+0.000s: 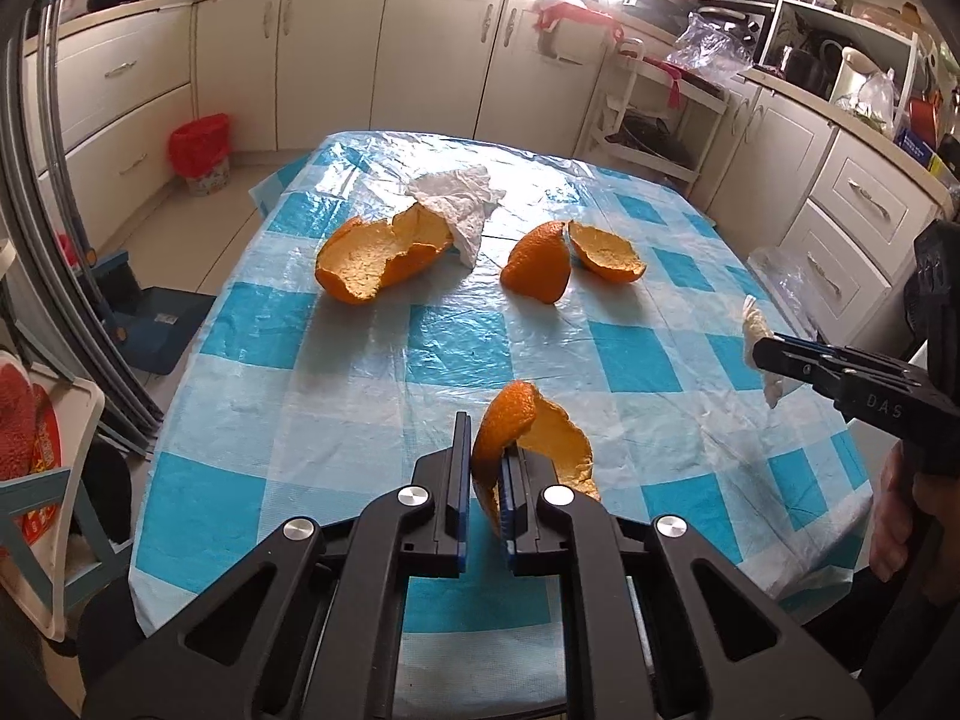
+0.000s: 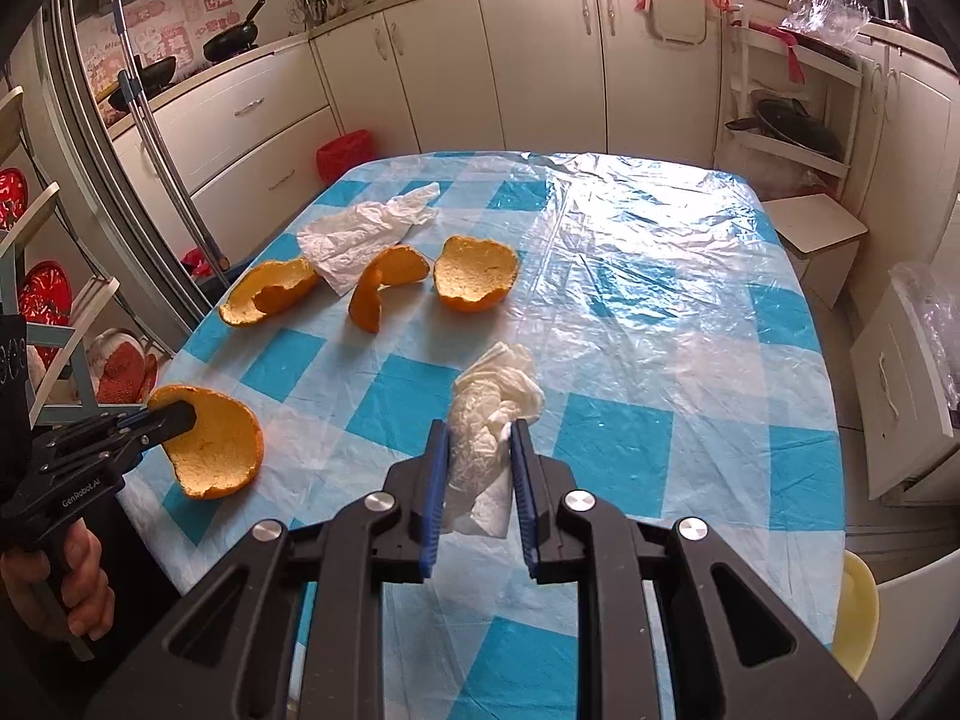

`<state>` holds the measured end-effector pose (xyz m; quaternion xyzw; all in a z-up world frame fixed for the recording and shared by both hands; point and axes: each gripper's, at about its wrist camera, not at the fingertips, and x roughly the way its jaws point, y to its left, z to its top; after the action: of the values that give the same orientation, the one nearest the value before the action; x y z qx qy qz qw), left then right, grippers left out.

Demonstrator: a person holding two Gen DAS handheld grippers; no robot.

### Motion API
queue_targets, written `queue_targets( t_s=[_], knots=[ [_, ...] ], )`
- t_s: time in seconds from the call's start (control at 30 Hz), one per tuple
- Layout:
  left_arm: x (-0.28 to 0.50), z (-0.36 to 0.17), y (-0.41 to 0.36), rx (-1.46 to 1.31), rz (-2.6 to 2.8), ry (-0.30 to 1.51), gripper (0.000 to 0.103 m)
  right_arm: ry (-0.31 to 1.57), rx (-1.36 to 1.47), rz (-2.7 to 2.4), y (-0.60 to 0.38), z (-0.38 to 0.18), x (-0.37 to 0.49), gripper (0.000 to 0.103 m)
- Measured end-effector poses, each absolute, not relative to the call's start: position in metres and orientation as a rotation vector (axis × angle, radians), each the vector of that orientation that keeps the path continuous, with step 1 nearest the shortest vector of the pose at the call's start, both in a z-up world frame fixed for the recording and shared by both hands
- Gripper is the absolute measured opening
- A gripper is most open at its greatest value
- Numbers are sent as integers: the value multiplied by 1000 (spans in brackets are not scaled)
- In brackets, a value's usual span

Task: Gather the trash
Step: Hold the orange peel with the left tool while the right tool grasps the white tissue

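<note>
While our left gripper [image 1: 485,468] pinches a curved, pithy orange peel [image 1: 528,438], our right gripper [image 2: 480,468] clamps crumpled white tissue [image 2: 489,420], its lower end hidden.

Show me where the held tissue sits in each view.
Left wrist: tissue at far right edge, pinched by the right gripper.
Right wrist: tissue low centre, between that gripper's fingers.
Shared landmark: red bin beyond the table's far-left corner.

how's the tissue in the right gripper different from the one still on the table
The held tissue is bunched into a wad and is pinched in the right gripper; the loose tissue is spread flatter on the table, beside an orange peel. Both are white and crumpled.
</note>
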<state>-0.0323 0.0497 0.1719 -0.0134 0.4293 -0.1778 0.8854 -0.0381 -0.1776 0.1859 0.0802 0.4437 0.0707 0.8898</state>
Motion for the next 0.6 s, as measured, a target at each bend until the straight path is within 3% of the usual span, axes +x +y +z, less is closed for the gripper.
queue_targets(
  t_s=[0.1,0.23,0.3,0.6],
  knots=[
    [-35,170,40,33,-342,893,11,924,165,145,-180,185,-42,22],
    [-38,169,34,77,-324,890,31,938,165,142,-183,182,-44,22],
    [-39,169,33,83,-321,889,35,942,164,142,-184,180,-46,22],
    [-32,163,41,56,-306,919,43,961,157,143,-183,175,-45,22]
  ],
)
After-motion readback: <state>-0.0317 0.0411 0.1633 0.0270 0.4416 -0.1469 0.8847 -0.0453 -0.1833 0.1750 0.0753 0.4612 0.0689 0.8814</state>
